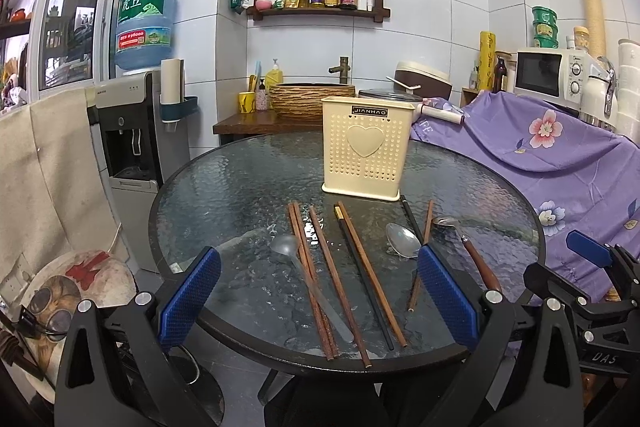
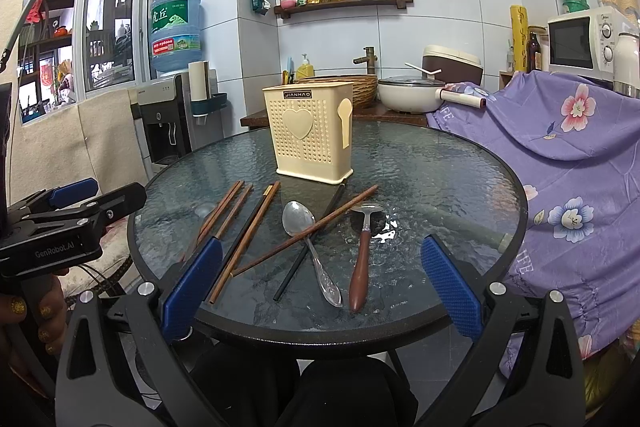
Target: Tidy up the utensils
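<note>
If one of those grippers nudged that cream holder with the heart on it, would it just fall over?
Probably it would slide or tip easily. The cream holder looks like thin perforated plastic and seems empty, so likely light. It stands tall on a narrow base on the smooth glass table, so a high push might topple it; a low one would likely skid it.

Ahead of both tongs, a utensil holder (image 1: 366,151) stands on the table (image 1: 224,195); chopsticks (image 1: 340,275) and spoons (image 2: 316,251) lie between.

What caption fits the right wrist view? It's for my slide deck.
Open right gripper above glass table with scattered chopsticks, spoons and cream utensil holder.
</note>
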The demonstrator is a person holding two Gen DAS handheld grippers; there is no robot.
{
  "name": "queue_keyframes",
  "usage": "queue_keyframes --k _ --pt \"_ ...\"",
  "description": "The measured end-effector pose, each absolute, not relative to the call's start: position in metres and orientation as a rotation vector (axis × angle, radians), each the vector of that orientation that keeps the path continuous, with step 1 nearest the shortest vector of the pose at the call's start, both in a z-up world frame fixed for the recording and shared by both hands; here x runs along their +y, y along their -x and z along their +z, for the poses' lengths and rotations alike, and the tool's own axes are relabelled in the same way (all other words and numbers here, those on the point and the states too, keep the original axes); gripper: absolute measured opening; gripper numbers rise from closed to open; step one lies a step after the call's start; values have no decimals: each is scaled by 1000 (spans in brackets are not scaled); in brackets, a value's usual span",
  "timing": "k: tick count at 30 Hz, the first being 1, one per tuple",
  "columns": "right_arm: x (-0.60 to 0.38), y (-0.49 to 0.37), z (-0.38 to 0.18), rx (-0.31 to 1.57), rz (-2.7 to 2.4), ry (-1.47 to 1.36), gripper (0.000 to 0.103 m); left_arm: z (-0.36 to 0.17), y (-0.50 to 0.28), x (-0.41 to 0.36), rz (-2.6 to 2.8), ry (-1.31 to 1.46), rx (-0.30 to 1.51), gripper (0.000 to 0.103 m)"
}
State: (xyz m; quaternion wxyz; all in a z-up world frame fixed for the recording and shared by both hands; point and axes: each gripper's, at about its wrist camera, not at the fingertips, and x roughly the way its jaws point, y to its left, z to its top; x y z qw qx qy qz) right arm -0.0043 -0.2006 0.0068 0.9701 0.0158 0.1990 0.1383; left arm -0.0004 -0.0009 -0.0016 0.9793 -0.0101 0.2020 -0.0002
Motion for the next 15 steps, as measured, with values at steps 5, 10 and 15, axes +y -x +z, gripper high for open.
queue_keyframes --k 5,10,15 --pt "-200 4 7 403 279 -32 98 -2 0 -1 0 21 408 97" --pt "-200 4 6 404 279 -33 98 -2 0 -1 -2 21 408 97" --pt "-200 4 6 404 280 -33 98 -2 0 -1 -4 21 406 97"
